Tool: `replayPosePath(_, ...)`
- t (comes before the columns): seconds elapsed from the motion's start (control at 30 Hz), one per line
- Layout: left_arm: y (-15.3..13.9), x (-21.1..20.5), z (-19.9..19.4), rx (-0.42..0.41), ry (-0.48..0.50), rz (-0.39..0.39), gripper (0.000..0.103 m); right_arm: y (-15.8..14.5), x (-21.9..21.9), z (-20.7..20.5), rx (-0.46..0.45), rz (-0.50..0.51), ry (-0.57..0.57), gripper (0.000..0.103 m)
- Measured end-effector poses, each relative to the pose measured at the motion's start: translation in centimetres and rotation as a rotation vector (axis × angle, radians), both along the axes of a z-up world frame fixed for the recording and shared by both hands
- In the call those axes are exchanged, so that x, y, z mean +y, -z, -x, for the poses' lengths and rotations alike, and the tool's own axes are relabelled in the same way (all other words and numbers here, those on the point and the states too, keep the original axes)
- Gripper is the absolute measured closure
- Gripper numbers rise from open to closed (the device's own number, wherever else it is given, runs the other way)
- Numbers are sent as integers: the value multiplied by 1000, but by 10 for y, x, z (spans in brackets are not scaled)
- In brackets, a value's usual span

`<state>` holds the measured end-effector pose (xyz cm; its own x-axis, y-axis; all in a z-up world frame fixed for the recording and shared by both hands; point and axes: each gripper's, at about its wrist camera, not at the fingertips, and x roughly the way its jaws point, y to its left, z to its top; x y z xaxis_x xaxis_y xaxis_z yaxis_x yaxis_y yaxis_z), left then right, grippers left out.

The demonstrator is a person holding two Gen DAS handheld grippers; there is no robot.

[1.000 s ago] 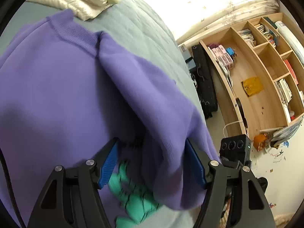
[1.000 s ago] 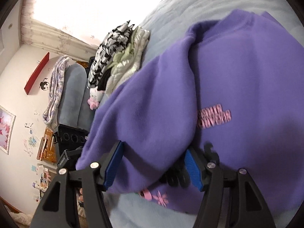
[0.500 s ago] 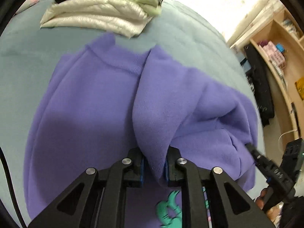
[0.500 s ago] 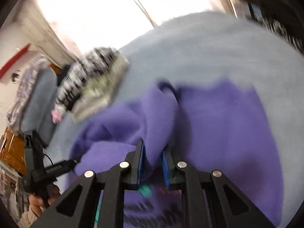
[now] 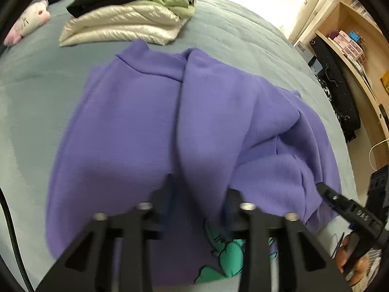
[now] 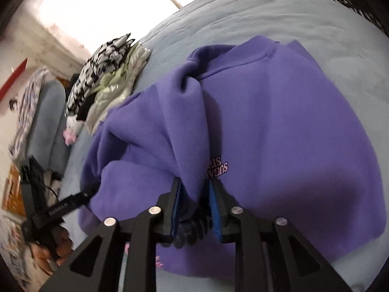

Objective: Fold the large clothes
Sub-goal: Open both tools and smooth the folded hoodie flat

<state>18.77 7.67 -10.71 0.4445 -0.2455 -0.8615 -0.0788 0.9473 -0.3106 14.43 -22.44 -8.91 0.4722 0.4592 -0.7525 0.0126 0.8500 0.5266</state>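
Both grippers, clamped on the sweater's fold half a second ago, are now opening.

Left gripper [image 5: 197, 202] stands apart around the purple sweater [image 5: 150, 121]; right gripper [image 6: 194, 202] barely parted, sleeve fold between. Sweater lies ahead on the bed [image 5: 238, 39], rumpled.

Motion blur smears the left hand-held gripper [image 5: 198, 202]; sweatshirt [image 5: 150, 126] hem cut off.

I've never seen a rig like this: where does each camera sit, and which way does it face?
Left wrist: sits on the left gripper, looking down its opening fingers at the purple sweatshirt; the right gripper shows alongside.
Right wrist: sits on the right gripper, fabric fold between its opening fingers; the left gripper and a hand show.
Shared: sweatshirt, folded clothes pile, bed.
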Motion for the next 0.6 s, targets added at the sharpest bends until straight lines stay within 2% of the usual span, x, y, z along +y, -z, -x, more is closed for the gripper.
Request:
replayPosePath(0.07, -8, 8, 9, -24, -21, -38, 43, -11, 1, 4, -17, 36, 7, 71)
replayPosePath(0.23, -37, 22, 27, -132, -85, -60, 43, -43, -1, 19, -136, 136, 33, 70)
replayPosePath(0.37, -55, 12, 18, -220, -90, -83, 43, -62, 15, 9, -239, 146, 6, 70)
replayPosePath(0.5, -57, -10, -15, -254, -56, -67, 57, -71, 47, -18, -310, 176, -51, 71)
replayPosePath(0.6, -51, -30, -43, -280, -35, -81, 60, -67, 74, -49, -337, 190, -68, 70)
